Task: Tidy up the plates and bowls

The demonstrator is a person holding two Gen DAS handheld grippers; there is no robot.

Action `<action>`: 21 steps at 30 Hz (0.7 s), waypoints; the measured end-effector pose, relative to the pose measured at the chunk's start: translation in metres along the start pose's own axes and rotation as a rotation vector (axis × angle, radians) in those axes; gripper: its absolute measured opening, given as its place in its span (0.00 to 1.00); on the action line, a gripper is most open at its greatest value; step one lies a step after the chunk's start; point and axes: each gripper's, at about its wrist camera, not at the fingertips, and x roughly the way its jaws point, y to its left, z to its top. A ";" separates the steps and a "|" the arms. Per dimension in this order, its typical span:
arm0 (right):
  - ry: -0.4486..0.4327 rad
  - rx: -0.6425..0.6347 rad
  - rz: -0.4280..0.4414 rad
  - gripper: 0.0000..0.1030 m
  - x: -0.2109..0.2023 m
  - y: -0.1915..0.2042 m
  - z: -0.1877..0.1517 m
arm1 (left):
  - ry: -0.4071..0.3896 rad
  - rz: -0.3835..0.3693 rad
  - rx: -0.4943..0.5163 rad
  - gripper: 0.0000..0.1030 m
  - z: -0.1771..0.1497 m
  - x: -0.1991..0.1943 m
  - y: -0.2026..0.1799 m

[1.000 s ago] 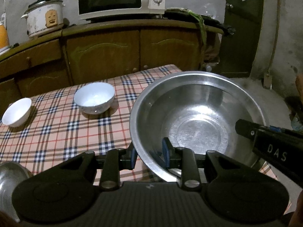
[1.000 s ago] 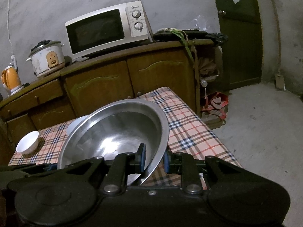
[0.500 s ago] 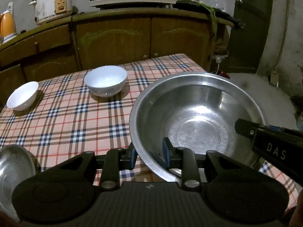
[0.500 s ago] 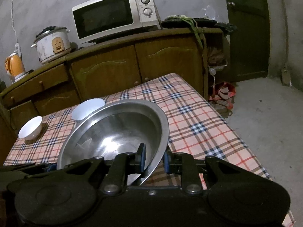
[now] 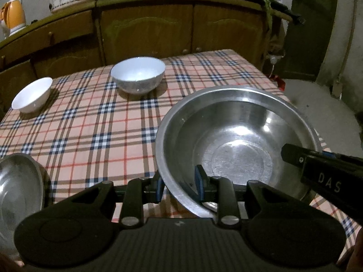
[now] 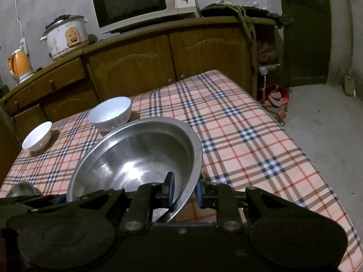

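Observation:
A large steel basin [image 5: 238, 140] [image 6: 140, 156] hangs over the near part of the checked tablecloth [image 5: 90, 131] [image 6: 238, 136]. My left gripper [image 5: 179, 187] is shut on the basin's near left rim, and my right gripper [image 6: 183, 189] is shut on its near right rim; the right gripper's body also shows at the right edge of the left wrist view. Two white bowls stand farther back: a bigger one [image 5: 138, 74] [image 6: 110, 113] and a smaller one [image 5: 31, 95] [image 6: 37, 136] to its left. A second steel bowl [image 5: 15, 190] lies at the near left edge.
A wooden cabinet [image 6: 145, 61] runs behind the table with a microwave [image 6: 140, 2], a rice cooker [image 6: 65, 36] and an orange kettle [image 6: 19, 65] on top. A dark door [image 6: 304, 34] and concrete floor [image 6: 329, 124] lie to the right.
Both grippers have sunk toward the table with the basin held between them. More of the tablecloth and the bowls shows, and the cabinet has slid up the views.

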 end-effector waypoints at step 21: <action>0.084 -0.002 0.001 0.25 0.024 0.003 -0.020 | 0.081 0.013 -0.014 0.28 -0.015 0.022 0.006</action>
